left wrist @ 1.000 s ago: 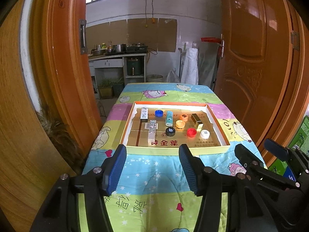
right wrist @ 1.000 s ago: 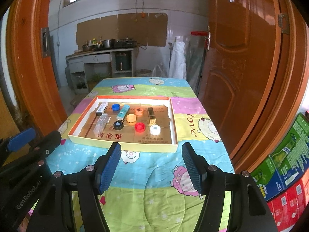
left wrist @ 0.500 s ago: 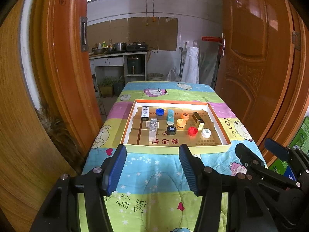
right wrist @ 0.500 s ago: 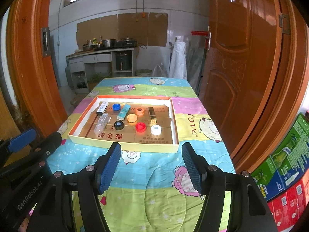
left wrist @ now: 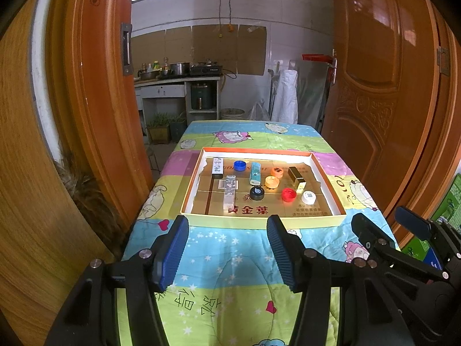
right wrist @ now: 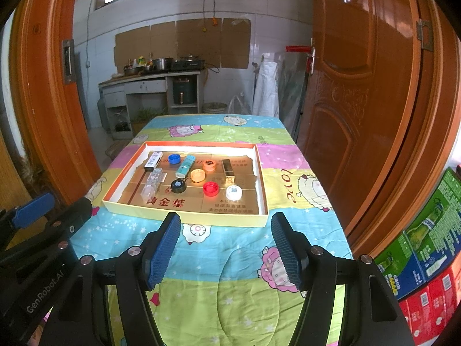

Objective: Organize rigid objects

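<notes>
A shallow cardboard tray [left wrist: 260, 221] [right wrist: 184, 218] lies mid-table. In it lie a blue cap [left wrist: 239, 165], orange caps [left wrist: 272, 181], a black cap [left wrist: 256, 193], a red cap [left wrist: 288, 194] [right wrist: 211, 188], a white cap [left wrist: 308, 197], a teal box [left wrist: 255, 172], a clear box [left wrist: 229, 192], a white box [left wrist: 217, 167] and a gold box [left wrist: 296, 176]. My left gripper [left wrist: 227, 255] is open and empty, above the cloth short of the tray. My right gripper [right wrist: 226, 252] is open and empty beside it, also short of the tray.
The table wears a colourful cartoon cloth [left wrist: 230, 274]. Orange wooden doors [left wrist: 95, 86] [right wrist: 360, 86] flank it on both sides. A kitchen counter [left wrist: 175, 86] stands behind. Printed cartons [right wrist: 426, 259] are stacked at the right.
Both grippers have drifted back and slightly up from the tray; jaws stay open. Nothing in the tray has moved.
</notes>
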Demonstrator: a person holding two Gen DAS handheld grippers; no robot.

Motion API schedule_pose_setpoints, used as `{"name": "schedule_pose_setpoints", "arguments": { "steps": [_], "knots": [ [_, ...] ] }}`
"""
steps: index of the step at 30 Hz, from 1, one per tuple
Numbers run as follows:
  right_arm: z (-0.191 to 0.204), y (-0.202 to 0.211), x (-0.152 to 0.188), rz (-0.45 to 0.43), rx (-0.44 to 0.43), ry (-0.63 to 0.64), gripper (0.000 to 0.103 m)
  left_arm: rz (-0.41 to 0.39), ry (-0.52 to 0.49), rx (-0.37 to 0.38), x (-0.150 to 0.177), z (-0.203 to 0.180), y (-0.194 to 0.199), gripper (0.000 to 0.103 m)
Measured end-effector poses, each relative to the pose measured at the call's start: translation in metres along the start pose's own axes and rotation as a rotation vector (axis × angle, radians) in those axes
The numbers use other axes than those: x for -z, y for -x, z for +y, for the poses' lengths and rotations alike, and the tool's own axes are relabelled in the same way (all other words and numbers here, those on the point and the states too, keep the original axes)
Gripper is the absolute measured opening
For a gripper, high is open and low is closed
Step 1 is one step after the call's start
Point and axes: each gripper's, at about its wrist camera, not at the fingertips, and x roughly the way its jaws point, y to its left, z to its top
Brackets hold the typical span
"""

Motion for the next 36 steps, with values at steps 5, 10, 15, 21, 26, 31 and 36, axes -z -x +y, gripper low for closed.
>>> {"name": "schedule_pose_setpoints", "arguments": {
  "steps": [5,10,15,21,26,31,36],
  "knots": [
    [0.0001,0.0002,0.0000,0.000,0.000,0.000,0.067,0.000,0.000,0.000,0.0000,0.0002,0.0001,0.057],
    [0.0003,0.0001,0.0001,0.001,-0.001,0.000,0.067,0.001,0.001,0.000,0.0005,0.0006,0.0000,0.057],
    [0.0007,-0.0004,0.0002,0.002,-0.001,0.001,0.067,0.002,0.001,0.000,0.0004,0.0007,-0.0001,0.057],
    [0.0008,-0.0005,0.0004,0.001,0.001,0.001,0.067,0.002,0.001,0.000,0.0005,0.0009,0.0000,0.057],
    [0.0009,-0.0001,0.0004,0.001,0.000,0.001,0.067,0.002,0.001,0.000,0.0005,0.0011,0.0000,0.057],
    [0.0017,-0.0004,0.0007,0.001,-0.001,0.002,0.067,0.004,0.002,0.000,0.0021,0.0025,-0.0004,0.057],
    [0.0018,-0.0002,0.0007,0.001,0.000,0.002,0.067,0.004,0.002,0.000,0.0021,0.0026,-0.0002,0.057]
  ]
}}
